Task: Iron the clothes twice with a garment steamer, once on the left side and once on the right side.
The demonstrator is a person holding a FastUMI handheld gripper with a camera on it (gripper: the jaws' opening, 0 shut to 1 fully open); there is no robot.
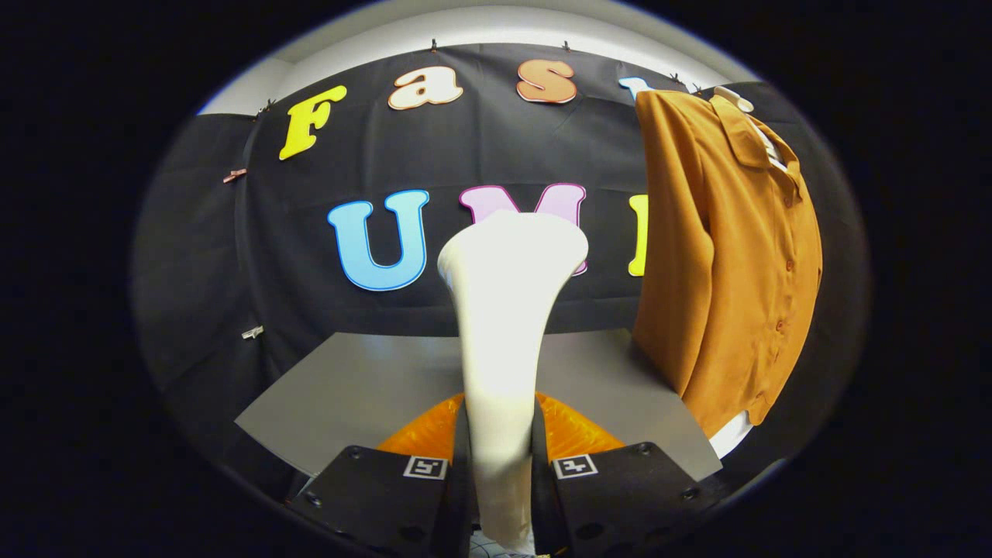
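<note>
A white garment steamer (504, 310) stands upright between my fingers, its narrow handle clamped by both and its wide head flaring out above them. My gripper (501, 465) is shut on that handle. An orange-brown button shirt (728, 256) hangs on a white hanger to the right of the steamer and beyond the fingers, its front turned partly away, its hem reaching down near the table's right corner. The steamer head is clear of the shirt, well to its left.
A grey table top (372, 387) lies below and ahead of the fingers. The black cloth wall (232, 256) closes the space behind it. A white base (732, 434) peeks out under the shirt's hem.
</note>
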